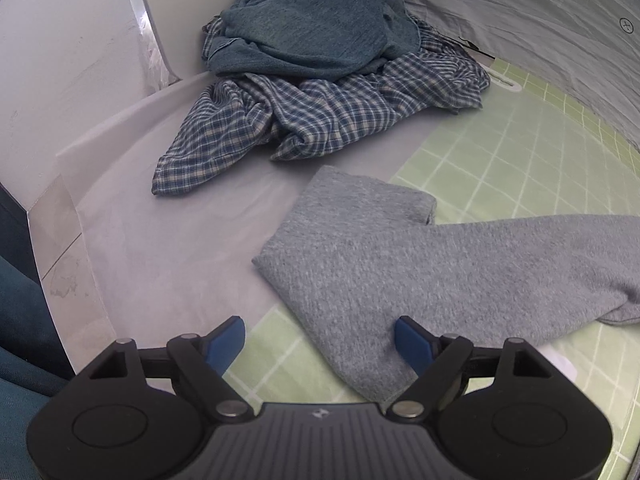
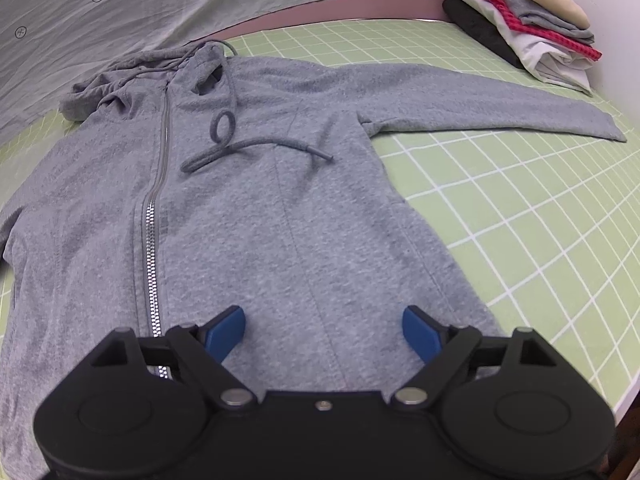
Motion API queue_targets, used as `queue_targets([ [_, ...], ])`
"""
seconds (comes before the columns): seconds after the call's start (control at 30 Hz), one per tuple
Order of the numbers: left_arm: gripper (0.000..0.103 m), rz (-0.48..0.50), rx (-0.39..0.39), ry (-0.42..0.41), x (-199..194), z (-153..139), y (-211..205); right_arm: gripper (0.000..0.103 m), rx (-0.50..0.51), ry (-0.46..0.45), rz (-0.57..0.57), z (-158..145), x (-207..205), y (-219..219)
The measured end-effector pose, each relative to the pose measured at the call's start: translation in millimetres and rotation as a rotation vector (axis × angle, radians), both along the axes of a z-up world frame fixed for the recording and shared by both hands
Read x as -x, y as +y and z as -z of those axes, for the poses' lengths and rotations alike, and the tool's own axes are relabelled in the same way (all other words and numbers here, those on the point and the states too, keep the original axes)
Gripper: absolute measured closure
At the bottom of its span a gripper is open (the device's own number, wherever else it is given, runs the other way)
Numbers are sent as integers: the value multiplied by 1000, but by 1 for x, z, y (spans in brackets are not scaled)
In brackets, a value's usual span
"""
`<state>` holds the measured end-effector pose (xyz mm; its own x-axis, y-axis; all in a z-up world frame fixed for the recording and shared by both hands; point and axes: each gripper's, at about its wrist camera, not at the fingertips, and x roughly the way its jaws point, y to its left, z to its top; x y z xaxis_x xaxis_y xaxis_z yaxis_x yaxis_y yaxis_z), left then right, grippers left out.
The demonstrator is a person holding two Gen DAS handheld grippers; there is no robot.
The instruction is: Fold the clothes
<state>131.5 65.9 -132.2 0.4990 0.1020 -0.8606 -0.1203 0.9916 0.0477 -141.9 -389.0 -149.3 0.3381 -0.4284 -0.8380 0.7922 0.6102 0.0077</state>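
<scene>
A grey zip hoodie [image 2: 256, 216] lies flat, front up, on a green grid mat [image 2: 520, 216], its hood at the far end and one sleeve [image 2: 500, 108] stretched out to the right. My right gripper [image 2: 323, 330] is open just above the hoodie's lower hem, holding nothing. In the left wrist view the hoodie's other sleeve [image 1: 384, 256] lies bent across the mat [image 1: 500, 168]. My left gripper [image 1: 320, 338] is open over the sleeve's cuff end, its right finger above the cloth, holding nothing.
A crumpled blue checked shirt [image 1: 320, 120] with a teal garment [image 1: 312, 28] on top lies at the far left by a white wall. A stack of folded clothes [image 2: 532, 28] sits at the mat's far right corner. A grey printed sheet [image 2: 200, 4] runs behind.
</scene>
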Motion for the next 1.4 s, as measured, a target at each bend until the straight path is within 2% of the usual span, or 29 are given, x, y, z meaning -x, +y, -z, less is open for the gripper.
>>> queue_targets([
  [0.1, 27, 17, 30, -1, -2, 1, 1, 15, -3, 1, -2, 0, 0, -1],
  [0.17, 45, 51, 38, -8, -4, 0, -2, 15, -3, 1, 2, 0, 0, -1],
  [0.2, 51, 66, 41, -15, -4, -1, -4, 14, -2, 0, 4, 0, 0, -1],
  [0.27, 77, 94, 35, -32, -4, -4, -10, 14, 0, 0, 8, 0, 0, -1],
  [0.33, 89, 111, 5, -51, -8, -8, -16, 13, 1, -1, 11, 1, -1, -1],
  [0.5, 94, 128, -19, -122, -23, -25, -26, 13, 0, -3, 16, 1, -2, -1],
  [0.63, 96, 222, -59, -199, -30, -41, -56, 12, 1, -4, 16, 1, -1, 0],
  [0.73, 96, 353, -66, -261, -27, -52, -95, 12, 1, -3, 15, 1, 0, 1],
  [0.87, 96, 590, -52, -292, -3, -51, -159, 12, 0, -1, 14, 1, 1, 2],
  [0.93, 96, 711, -67, -273, 12, -41, -185, 12, 0, 1, 15, 1, 0, 2],
  [0.97, 92, 770, -82, -259, 20, -34, -196, 11, -2, 3, 15, 1, 0, 2],
  [1.07, 90, 867, -104, -216, 38, -20, -209, 11, -6, 6, 18, 0, 0, 2],
  [1.1, 89, 866, -85, -207, 40, -20, -207, 11, -7, 6, 18, 0, 0, 2],
  [1.17, 77, 832, -19, -195, 39, -25, -194, 11, -7, 7, 18, 1, 0, 2],
  [1.2, 75, 814, 14, -189, 38, -27, -188, 11, -6, 7, 18, 1, 0, 2],
  [1.33, 75, 580, 172, -181, 12, -42, -151, 8, -4, 7, 22, 1, 0, 3],
  [1.4, 75, 471, 174, -157, -3, -41, -139, 8, -3, 7, 24, 2, 0, 3],
])
